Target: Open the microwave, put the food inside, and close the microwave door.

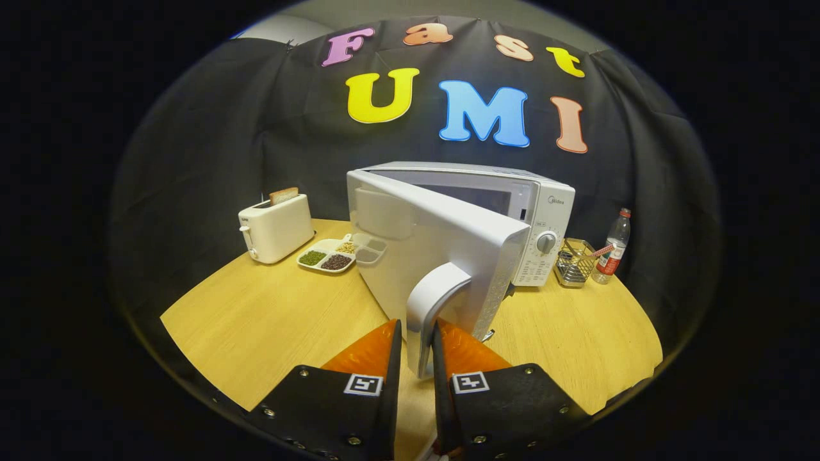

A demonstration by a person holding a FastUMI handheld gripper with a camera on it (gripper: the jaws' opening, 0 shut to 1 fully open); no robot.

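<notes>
Swinging on its hinge, the white microwave (512, 211) door (435, 256) stands partly open at the middle of the wooden table (256, 320), its pale curved handle (430, 307) clamped between the gripper (416, 352) fingers. A pull off the door's arc could, I judge, slip the handle free or drag the oven. Behind the door's hinge side lie a divided food tray (333, 255) and a toaster (277, 227).

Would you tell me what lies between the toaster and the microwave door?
In the gripper view, a divided tray of beans and grains sits on the table between the toaster and the open door.
</notes>
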